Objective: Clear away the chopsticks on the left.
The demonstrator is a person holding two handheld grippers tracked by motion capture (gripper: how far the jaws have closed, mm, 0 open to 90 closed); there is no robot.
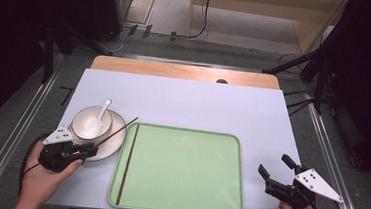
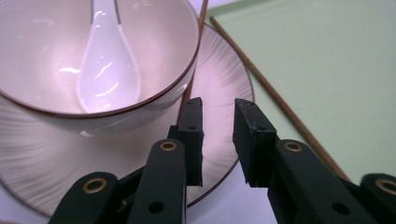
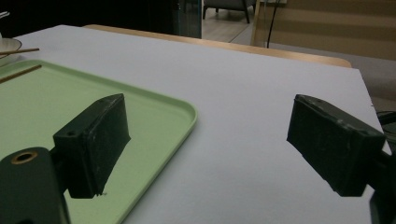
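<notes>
Near the surface's left edge, the left gripper (image 1: pixel 88 150) hovers over the near rim of the plate (image 1: pixel 115 144), jaws narrowly parted and empty. The plate carries a bowl (image 1: pixel 85 126) holding a white spoon (image 1: pixel 104 109). One chopstick (image 1: pixel 116 131) leans across the plate's right rim, just beside the jaws; the other chopstick (image 1: pixel 128 160) already lies along the left edge of the green tray (image 1: pixel 183 169). The step in hand looks like collecting the leaning chopstick, so the next move calls for settling the jaws around it and closing. At the surface's near right corner, the right gripper (image 1: pixel 276 172) waits wide open, holding nothing.
</notes>
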